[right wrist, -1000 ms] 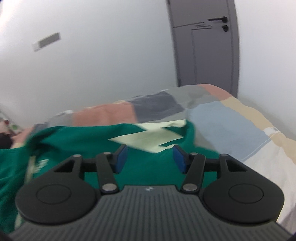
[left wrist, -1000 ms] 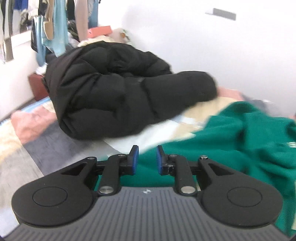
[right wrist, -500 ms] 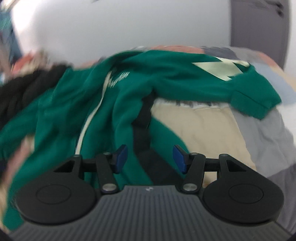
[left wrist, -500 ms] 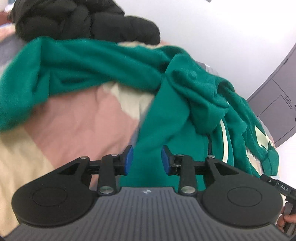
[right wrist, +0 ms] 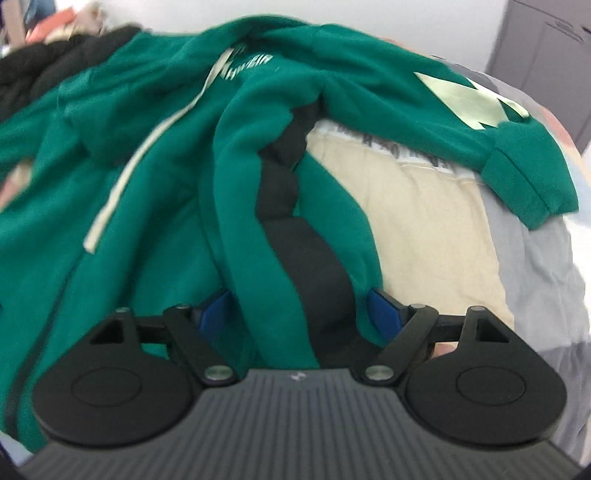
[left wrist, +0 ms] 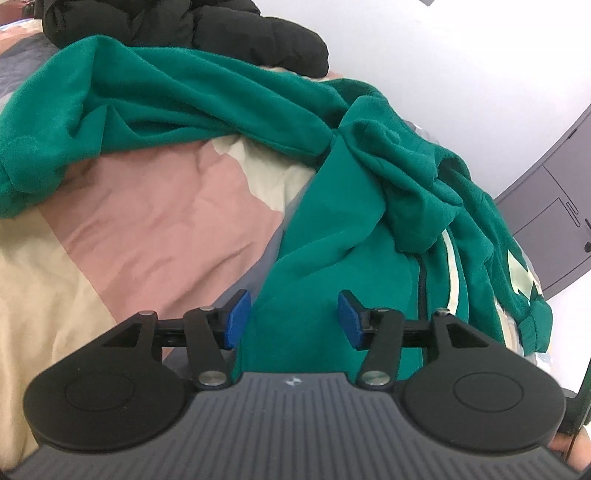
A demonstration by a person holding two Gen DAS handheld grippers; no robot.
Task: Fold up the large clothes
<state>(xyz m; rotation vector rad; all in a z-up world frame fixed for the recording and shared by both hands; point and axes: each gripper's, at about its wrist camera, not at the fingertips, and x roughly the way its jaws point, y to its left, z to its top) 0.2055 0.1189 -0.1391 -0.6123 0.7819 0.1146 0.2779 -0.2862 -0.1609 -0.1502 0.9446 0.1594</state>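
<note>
A crumpled green hoodie with cream drawstrings and a pale arrow print lies on a patchwork bedspread. My left gripper hovers over the hoodie's lower left edge; its jaws are opening, with green cloth showing between the blue pads but not pressed. In the right wrist view the hoodie fills the left and middle. My right gripper straddles a fold of green cloth with its black lining; its jaws are opening too, and the pads stand clear of the cloth.
A black puffer jacket lies bunched behind the hoodie at the far side of the bed. A grey door stands at the right against the white wall. The hoodie's cuffed sleeve stretches out to the right.
Both grippers tipped down from the wall and jacket onto the green hoodie and came closer to it. Both pairs of jaws have spread wider.
</note>
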